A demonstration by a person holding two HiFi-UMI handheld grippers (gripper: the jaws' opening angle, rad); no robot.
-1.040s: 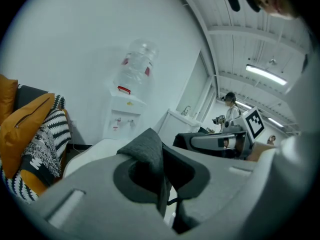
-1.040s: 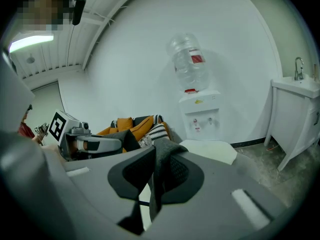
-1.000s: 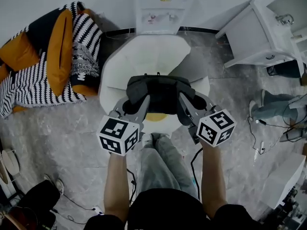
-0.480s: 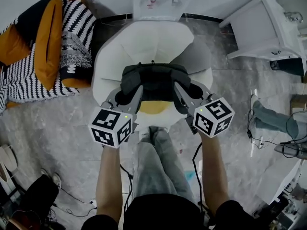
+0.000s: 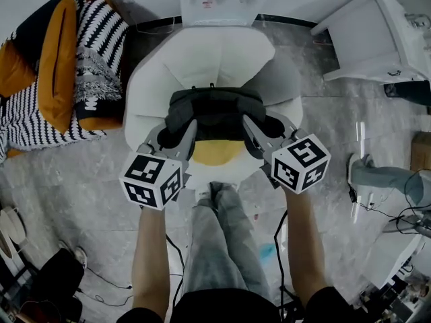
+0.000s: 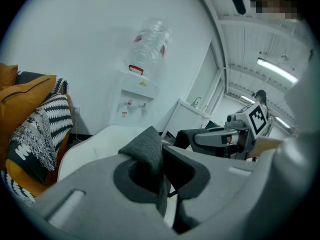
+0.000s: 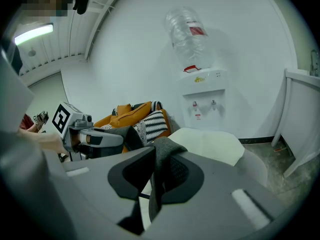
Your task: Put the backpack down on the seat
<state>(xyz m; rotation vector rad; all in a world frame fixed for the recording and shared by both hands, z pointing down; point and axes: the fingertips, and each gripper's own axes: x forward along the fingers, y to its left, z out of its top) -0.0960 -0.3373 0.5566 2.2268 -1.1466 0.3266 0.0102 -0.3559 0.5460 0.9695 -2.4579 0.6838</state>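
Down comes the soft dark-grey backpack (image 5: 215, 110) toward the rounded white seat (image 5: 215, 56); left gripper (image 5: 183, 132) and right gripper (image 5: 254, 128) each pinch its fabric.

No legible text anywhere, red label (image 7: 196, 30) on the water bottle (image 7: 185, 20) too blurred to read

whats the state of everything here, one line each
backpack, gripped at both ends over the seat; contact with it unclear
left gripper, shut on backpack fabric
right gripper, shut on backpack fabric
seat, white, its back part uncovered
water bottle, mounted on the dispenser
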